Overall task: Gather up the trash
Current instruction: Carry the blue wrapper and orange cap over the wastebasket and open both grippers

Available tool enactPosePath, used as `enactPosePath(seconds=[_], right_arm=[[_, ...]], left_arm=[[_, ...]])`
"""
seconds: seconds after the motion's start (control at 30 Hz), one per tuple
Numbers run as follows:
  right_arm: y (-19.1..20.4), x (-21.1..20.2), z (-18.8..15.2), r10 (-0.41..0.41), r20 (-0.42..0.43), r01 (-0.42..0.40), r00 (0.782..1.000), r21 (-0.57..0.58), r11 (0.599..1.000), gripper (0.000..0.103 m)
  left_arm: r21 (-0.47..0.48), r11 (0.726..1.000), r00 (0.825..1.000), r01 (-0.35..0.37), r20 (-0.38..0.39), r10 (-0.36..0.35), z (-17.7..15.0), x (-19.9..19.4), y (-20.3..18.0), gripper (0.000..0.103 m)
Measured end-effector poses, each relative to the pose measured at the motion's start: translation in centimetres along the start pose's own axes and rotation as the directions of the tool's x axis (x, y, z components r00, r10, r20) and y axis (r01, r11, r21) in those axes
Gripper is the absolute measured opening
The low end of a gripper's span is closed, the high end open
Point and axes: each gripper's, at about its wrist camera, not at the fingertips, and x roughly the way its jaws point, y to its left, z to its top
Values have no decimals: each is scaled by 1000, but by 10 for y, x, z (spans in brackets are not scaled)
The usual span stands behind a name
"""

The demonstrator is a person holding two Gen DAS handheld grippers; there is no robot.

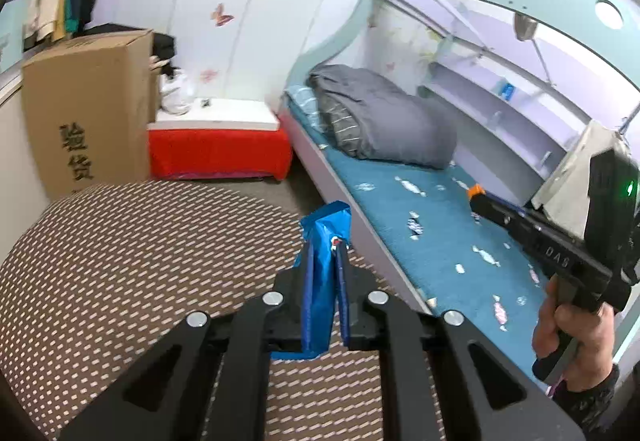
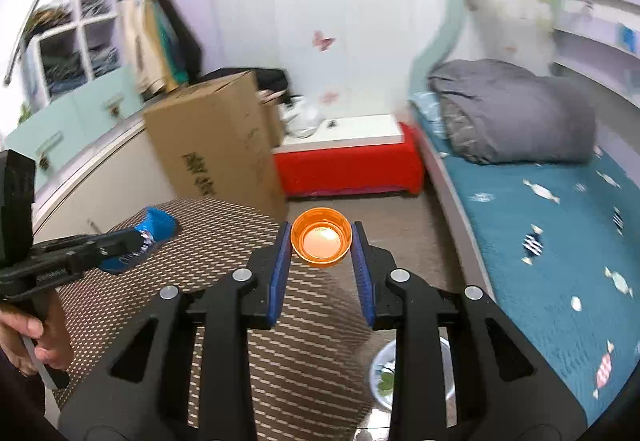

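— So, what is each gripper carrying?

— The left gripper (image 1: 325,253) is pinching a blue wrapper (image 1: 320,277) between its jaws, over the round patterned seat (image 1: 140,261). It is looking thin, crinkly and very light, so a grip across the flat middle is probably suiting it; a corner might slip out.

— And the other?

— The right gripper (image 2: 320,241) is squeezing an orange cap (image 2: 321,242) by its rim, jaws narrowed on either side. It is looking stiff, smooth and light, so I would be keeping the pads square on the wall.
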Motion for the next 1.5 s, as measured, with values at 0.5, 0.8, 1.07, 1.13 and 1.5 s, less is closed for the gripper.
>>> enactPosePath(seconds=[0.5,0.8,1.07,1.13,1.5], right_arm=[[-149,30,-61,-85,-142,125,986,299,946,29],[-204,121,-143,-5,-350,174,937,455,873,30],[-252,141,-192,31,-375,222,927,611,760,81],[-257,131,-191,15,-353,222,936,621,752,82],[-267,67,-155,-71,-228,197,971,596,778,90]], left_arm=[[98,988,992,119,-55,-114,22,66,-111,10],[147,980,981,132,-158,-109,17,128,-144,10],[194,971,946,138,-317,-71,-5,216,-173,10],[200,970,933,139,-355,-60,-12,237,-179,10],[242,958,838,155,-545,2,-46,329,-200,11]])
